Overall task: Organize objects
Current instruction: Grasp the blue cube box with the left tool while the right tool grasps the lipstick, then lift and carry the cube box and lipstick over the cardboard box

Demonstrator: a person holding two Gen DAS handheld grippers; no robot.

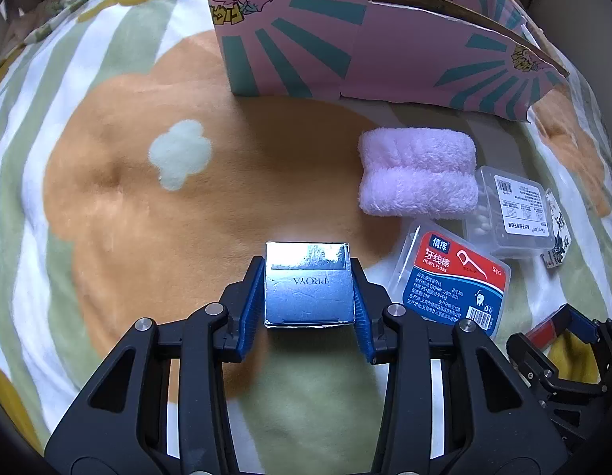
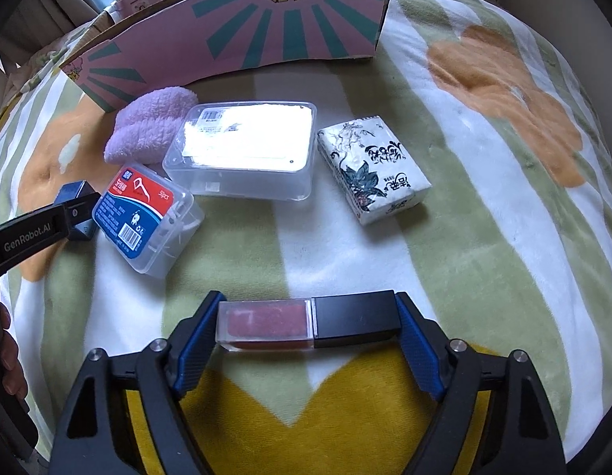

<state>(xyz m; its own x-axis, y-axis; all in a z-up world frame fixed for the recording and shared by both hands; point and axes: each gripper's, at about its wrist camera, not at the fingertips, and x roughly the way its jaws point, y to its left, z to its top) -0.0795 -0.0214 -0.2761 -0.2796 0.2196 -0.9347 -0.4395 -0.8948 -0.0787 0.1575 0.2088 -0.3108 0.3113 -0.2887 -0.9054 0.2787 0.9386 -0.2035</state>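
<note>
Blue box (image 1: 309,283) and lip gloss (image 2: 307,325) sit clamped in hand-held grippers.

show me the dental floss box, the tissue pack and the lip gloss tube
dental floss box (image 1: 452,277): left wrist view, on its red and blue label
tissue pack (image 2: 373,166): right wrist view, on its printed top face
lip gloss tube (image 2: 266,318): right wrist view, on its clear red part
</note>
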